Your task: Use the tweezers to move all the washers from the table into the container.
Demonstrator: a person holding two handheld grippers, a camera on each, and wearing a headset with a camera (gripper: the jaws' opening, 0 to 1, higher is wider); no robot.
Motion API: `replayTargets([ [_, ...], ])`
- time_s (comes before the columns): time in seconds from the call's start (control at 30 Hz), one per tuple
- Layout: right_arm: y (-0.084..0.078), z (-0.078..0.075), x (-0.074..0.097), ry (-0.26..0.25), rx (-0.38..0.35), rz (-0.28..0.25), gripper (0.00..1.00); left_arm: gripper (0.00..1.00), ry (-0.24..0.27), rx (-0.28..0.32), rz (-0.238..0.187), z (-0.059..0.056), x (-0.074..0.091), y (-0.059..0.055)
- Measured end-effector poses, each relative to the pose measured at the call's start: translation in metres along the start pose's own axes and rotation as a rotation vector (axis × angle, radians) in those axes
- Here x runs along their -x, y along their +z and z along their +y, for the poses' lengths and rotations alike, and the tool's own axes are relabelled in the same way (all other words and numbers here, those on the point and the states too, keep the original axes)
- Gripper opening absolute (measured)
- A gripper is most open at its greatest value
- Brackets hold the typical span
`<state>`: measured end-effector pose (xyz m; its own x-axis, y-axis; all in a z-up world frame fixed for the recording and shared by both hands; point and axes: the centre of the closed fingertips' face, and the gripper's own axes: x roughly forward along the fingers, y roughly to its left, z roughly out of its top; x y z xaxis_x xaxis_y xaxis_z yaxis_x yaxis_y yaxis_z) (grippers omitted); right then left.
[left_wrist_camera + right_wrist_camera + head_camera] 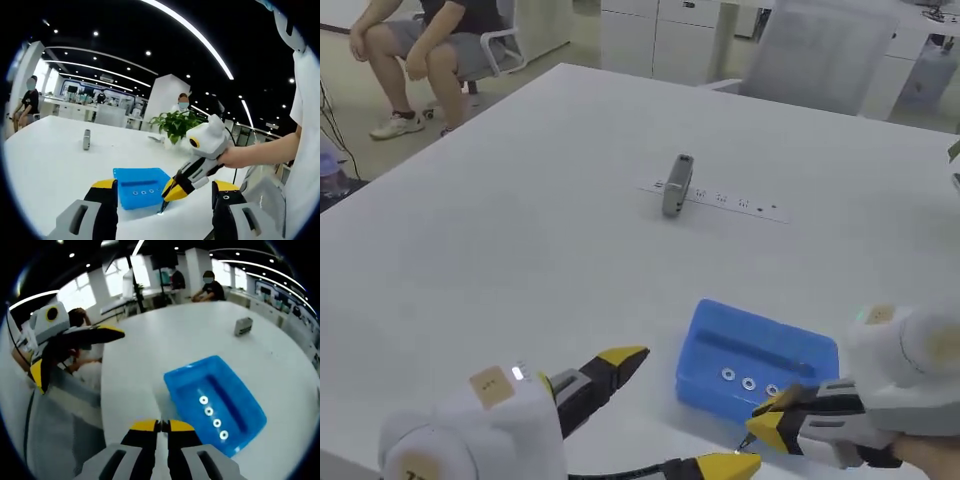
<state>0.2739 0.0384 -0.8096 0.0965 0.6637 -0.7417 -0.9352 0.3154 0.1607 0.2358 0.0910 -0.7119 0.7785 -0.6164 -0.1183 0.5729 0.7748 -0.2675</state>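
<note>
A blue container (761,341) sits near the table's front edge, with several washers (749,383) in a row on its floor; the washers (213,417) also show in the right gripper view. My right gripper (761,421) is at the container's front right corner, shut on thin tweezers (162,207) whose tip points down at the table beside the container (140,185). My left gripper (698,410) stands open just left of the container, nothing between its jaws. It appears again as the left gripper (75,352) at the upper left of the right gripper view.
A grey device (677,185) lies on a white socket strip (730,200) mid-table. A person sits on a chair (430,40) at the far left. A grey office chair (825,55) stands behind the table. The front table edge is close below both grippers.
</note>
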Motion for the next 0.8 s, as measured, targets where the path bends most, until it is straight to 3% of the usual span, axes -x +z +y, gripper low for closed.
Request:
replayTargets([
  [0.33, -0.008, 0.001, -0.005, -0.011, 0.039, 0.052, 0.04, 0.78, 0.005, -0.003, 0.008, 0.001, 0.0, -0.001],
  [0.57, -0.008, -0.001, -0.009, -0.021, 0.132, 0.071, 0.03, 0.78, 0.005, -0.013, 0.019, 0.0, -0.001, -0.003],
  [0.7, -0.009, 0.001, -0.011, -0.031, 0.16, 0.052, 0.03, 0.78, 0.007, -0.013, 0.02, 0.0, 0.0, -0.003],
  [0.8, -0.008, -0.001, -0.012, -0.048, 0.12, -0.007, 0.03, 0.78, 0.009, -0.015, 0.022, 0.001, 0.0, -0.003],
])
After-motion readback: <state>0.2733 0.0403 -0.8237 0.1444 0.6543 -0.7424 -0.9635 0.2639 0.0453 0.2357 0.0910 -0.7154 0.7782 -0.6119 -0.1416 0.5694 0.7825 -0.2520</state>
